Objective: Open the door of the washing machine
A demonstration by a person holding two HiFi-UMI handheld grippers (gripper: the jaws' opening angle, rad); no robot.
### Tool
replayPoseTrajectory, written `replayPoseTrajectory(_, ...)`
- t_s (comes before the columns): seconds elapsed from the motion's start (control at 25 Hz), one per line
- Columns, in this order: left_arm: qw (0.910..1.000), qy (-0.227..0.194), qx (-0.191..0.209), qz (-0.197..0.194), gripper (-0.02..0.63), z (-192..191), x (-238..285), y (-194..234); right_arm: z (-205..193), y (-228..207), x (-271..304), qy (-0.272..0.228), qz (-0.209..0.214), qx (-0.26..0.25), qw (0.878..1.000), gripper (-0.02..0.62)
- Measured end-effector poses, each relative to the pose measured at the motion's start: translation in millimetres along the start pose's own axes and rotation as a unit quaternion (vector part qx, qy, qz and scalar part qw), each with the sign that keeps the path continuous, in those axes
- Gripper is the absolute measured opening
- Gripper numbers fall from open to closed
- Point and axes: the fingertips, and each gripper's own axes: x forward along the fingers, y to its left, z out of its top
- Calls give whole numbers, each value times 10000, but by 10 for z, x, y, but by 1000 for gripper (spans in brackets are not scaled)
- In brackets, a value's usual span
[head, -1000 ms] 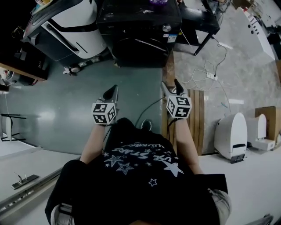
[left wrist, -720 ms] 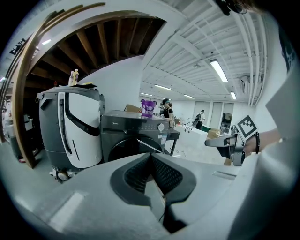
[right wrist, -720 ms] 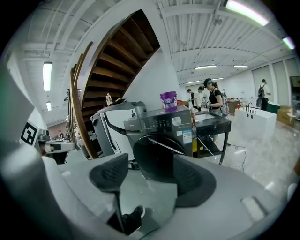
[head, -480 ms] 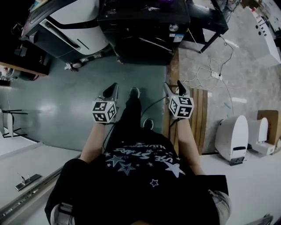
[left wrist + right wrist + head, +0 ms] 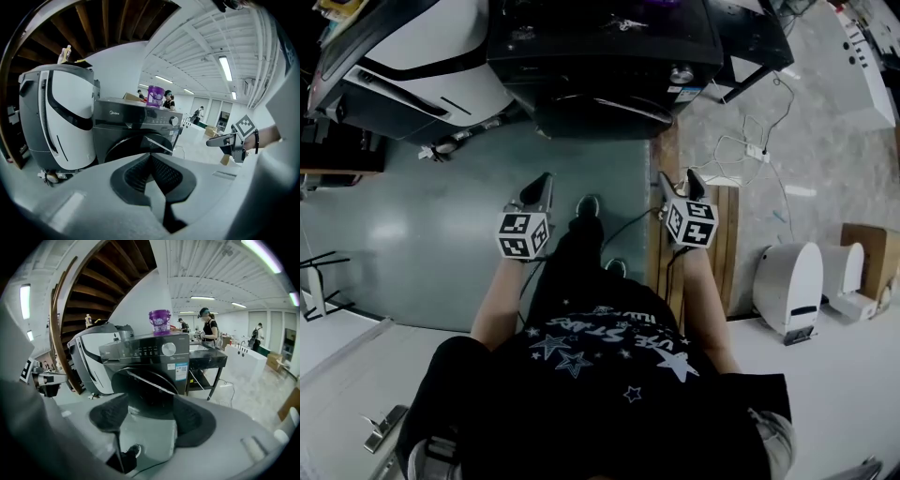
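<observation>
The black front-loading washing machine [image 5: 600, 56] stands ahead of me, its round door [image 5: 598, 114] facing me and closed. A purple cup [image 5: 160, 322] sits on top of it. In the head view both grippers are held out in front of the person's body, well short of the door. My left gripper [image 5: 540, 187] has its pads pressed together, holding nothing [image 5: 150, 157]. My right gripper [image 5: 680, 180] is open, and the door [image 5: 150, 394] shows through the gap between its pads [image 5: 150, 401]. Each gripper view shows the other gripper at its edge.
A white and grey appliance [image 5: 422, 56] stands left of the washer, a black table [image 5: 750, 37] to its right. White cables [image 5: 750, 141] lie on the floor. A wooden pallet [image 5: 724, 244], white devices [image 5: 792, 286] and a cardboard box [image 5: 862, 253] are at right. People stand far behind.
The person has stepped forward: a foot now shows between the grippers and the washer sits nearer. Both grippers moved ahead a little and kept their jaw states.
</observation>
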Motion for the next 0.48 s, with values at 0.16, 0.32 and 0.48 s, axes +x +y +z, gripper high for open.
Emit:
replayPoseTrajectory(0.16, 9992, 227, 182, -263, 11, 149, 516, 235, 240, -95, 513, 93, -145, 78, 9998, 302)
replayPoseTrajectory(0.32, 9977, 397, 293, -467, 11, 228, 903, 334, 324, -133, 853, 304, -228, 43, 9993, 302)
replayPoseTrajectory(0.48, 9958, 527, 331, -672, 11, 230, 1202, 354, 305, -178, 1100, 535, -364, -67, 9979, 302)
